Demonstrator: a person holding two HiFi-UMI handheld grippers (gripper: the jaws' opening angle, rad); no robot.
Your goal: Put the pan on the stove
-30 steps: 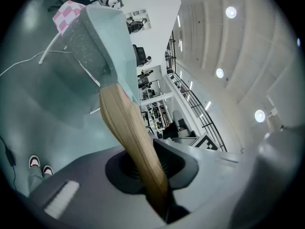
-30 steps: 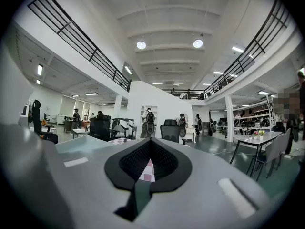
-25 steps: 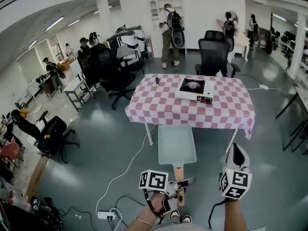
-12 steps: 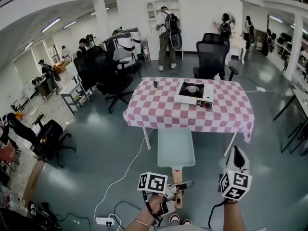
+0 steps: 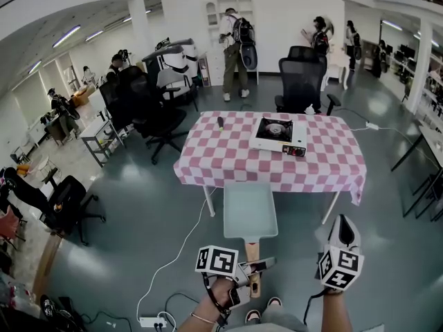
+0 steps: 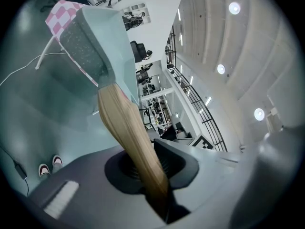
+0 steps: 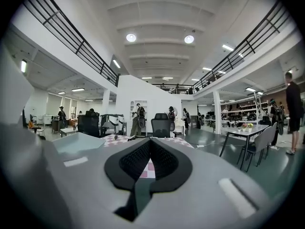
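A pale teal square pan (image 5: 250, 209) with a wooden handle (image 5: 254, 250) hangs level over the floor, just short of the table's near edge. My left gripper (image 5: 257, 265) grips that handle (image 6: 128, 128) near its end; its jaws are opening slightly, with the handle still between the pads. In the left gripper view the pan (image 6: 95, 46) stretches away toward the table. The white portable stove (image 5: 280, 134) sits on the pink checked table (image 5: 228, 159), right of centre. My right gripper (image 5: 342, 228) is held at the right, shut and empty, pointing at the table (image 7: 119, 138).
A small dark object (image 5: 220, 122) lies on the table's far left part. Black office chairs (image 5: 301, 81) stand behind the table and at the left. White cables and a power strip (image 5: 154, 320) lie on the floor. People stand at the far wall.
The table and stove have drawn a little nearer and lower in the head view. The pan stays in my left gripper; both grippers keep their places.
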